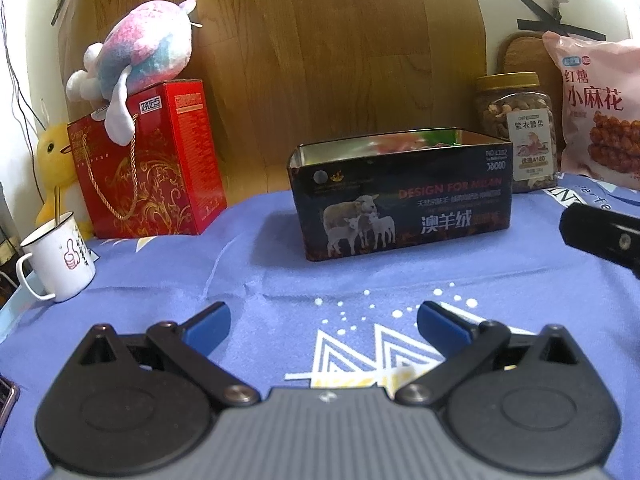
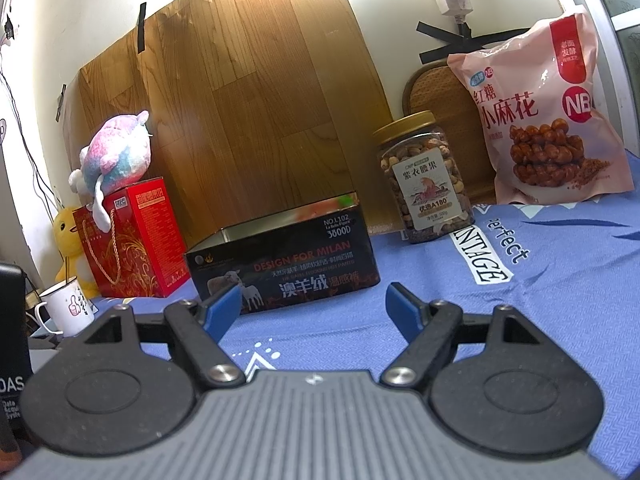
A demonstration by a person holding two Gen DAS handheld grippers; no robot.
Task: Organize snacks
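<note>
A black open tin box [image 1: 400,200] with sheep pictures stands on the blue cloth; colourful packets show inside it. It also shows in the right wrist view [image 2: 284,264]. A clear jar of nuts [image 1: 520,132] [image 2: 426,184] and a pink snack bag [image 1: 600,108] [image 2: 548,116] stand at the back right. My left gripper [image 1: 322,326] is open and empty, in front of the tin. My right gripper [image 2: 314,308] is open and empty, near the tin's front right; part of it shows in the left wrist view [image 1: 600,236].
A red gift box [image 1: 148,168] [image 2: 132,244] with a plush toy [image 1: 136,60] on top stands at the back left. A white mug [image 1: 60,256] [image 2: 68,306] and a yellow duck toy [image 1: 56,168] sit left. A wooden board [image 1: 320,60] leans on the wall.
</note>
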